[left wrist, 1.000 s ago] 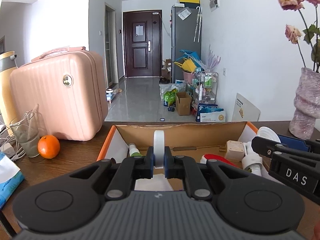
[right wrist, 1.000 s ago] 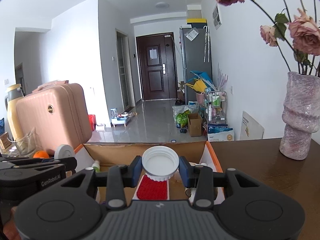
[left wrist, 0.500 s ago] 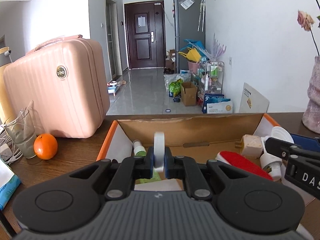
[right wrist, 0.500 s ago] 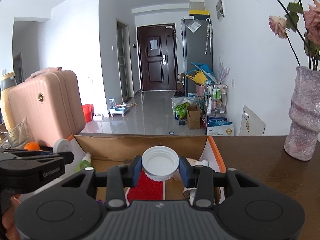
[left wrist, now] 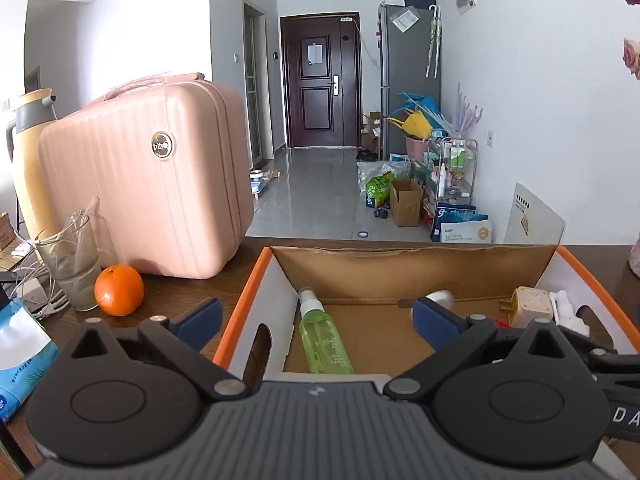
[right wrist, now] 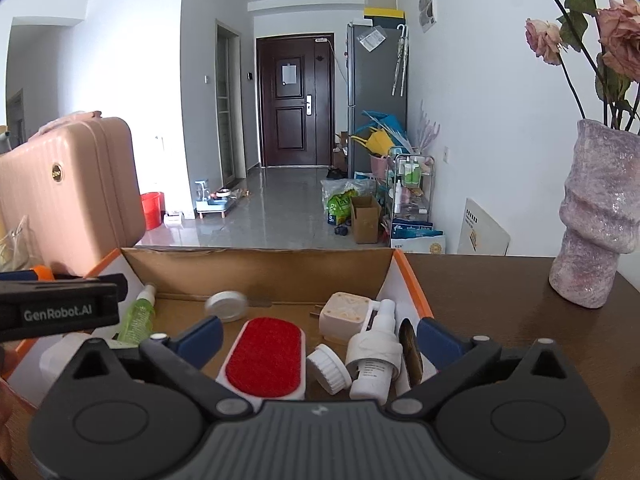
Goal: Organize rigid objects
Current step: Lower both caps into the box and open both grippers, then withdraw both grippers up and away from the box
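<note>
Right wrist view: the right gripper (right wrist: 318, 334) hangs over the box (right wrist: 412, 280), its jaws opening wide with nothing pressed between the pads. Below lie a red brush (right wrist: 264, 356), a white cap (right wrist: 329, 368), a white bottle (right wrist: 374, 360), a plug (right wrist: 346, 316) and a blurred disc (right wrist: 227, 306). In the left wrist view the left gripper (left wrist: 316, 322) is likewise opening and empty over the same box, above a green bottle (left wrist: 324, 340). Sorting looks well advanced: several rigid items sit inside. An orange (left wrist: 119, 290) on the table may be left, though whether it counts is unclear.
</note>
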